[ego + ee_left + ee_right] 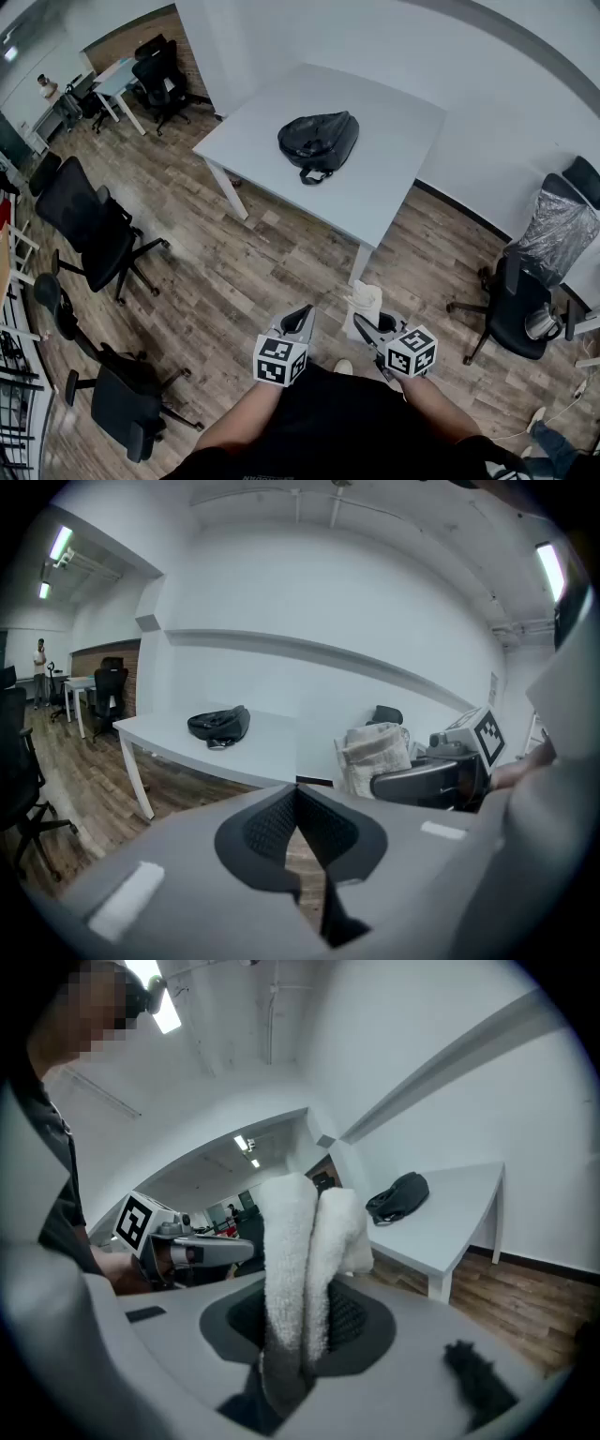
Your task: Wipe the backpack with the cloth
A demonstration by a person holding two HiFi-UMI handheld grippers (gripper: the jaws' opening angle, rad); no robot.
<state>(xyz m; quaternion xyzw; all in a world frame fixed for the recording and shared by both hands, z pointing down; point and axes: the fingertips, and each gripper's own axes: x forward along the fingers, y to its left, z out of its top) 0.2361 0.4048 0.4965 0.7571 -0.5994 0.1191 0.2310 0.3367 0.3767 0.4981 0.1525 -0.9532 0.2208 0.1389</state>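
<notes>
A black backpack point(319, 142) lies flat on a white table point(394, 178), well ahead of me; it also shows as the backpack point(218, 726) in the left gripper view and the backpack point(398, 1196) in the right gripper view. My right gripper point(368, 323) is shut on a folded white cloth point(364, 307), which stands up between its jaws as the cloth point(305, 1269). My left gripper point(302, 322) is shut with nothing in it; its pads point(281, 827) meet. Both grippers are held close to my body, above the floor, far short of the table.
Wood floor lies between me and the table. Black office chairs point(89, 230) stand at the left, another chair point(122, 398) at lower left, and a chair point(525, 291) with plastic wrap at the right. More desks and a person point(44, 86) are at the far left.
</notes>
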